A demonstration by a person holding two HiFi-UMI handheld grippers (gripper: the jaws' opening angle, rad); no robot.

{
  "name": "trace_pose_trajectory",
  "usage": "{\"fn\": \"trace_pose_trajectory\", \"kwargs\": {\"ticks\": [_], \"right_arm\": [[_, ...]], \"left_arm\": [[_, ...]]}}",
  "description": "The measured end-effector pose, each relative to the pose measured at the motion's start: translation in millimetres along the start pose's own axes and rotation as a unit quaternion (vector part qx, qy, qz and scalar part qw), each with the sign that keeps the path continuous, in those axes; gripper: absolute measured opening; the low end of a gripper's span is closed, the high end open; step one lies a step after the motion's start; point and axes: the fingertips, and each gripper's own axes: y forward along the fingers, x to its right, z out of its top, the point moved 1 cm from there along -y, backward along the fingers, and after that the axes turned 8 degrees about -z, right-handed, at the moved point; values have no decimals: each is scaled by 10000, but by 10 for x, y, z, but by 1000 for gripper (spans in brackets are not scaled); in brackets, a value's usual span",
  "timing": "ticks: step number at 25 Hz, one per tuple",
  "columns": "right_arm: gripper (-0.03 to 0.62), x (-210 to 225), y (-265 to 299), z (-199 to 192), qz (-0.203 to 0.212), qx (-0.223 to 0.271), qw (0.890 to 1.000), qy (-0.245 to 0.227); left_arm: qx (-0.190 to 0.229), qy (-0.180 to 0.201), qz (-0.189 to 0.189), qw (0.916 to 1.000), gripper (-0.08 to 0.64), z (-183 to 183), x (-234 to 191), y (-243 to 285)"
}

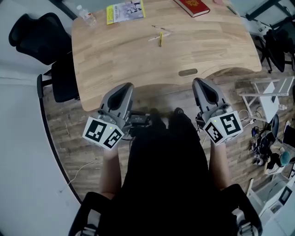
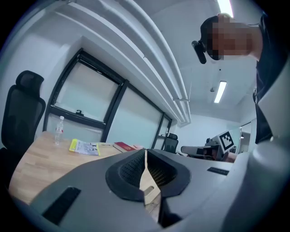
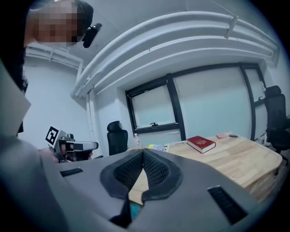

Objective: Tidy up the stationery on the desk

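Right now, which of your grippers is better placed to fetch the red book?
Probably the right gripper: the red book lies at the far right of the desk, nearly straight ahead of it, while the left gripper would have to reach across. Both are shut and empty.

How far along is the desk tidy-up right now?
Done: nothing visibly; pens lie loose on the desk, yellow booklet and red book at its far edge. In hand: nothing; left gripper and right gripper are shut, empty, short of the desk. Left: everything.
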Motion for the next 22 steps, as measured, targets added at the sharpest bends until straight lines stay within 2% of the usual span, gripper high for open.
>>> {"fn": "trace_pose_trajectory", "kwargs": {"ticks": [5, 11, 15, 22], "right_arm": [[21, 154, -48, -61, -210, -116, 9996, 119], [21, 398, -37, -121, -210, -198, 9995, 137], [21, 636, 44, -47, -45, -209, 9996, 180], [21, 1125, 353, 146, 392, -241, 9988, 183]], "left_arm": [[-93, -88, -85, 9999, 43, -65, -7, 120], [-188, -225, -115, 9995, 43, -204, 19, 370], [-102, -164, -43, 9998, 43, -148, 94, 618], [-145, -107, 311, 9994, 43, -82, 150, 1155]]}}
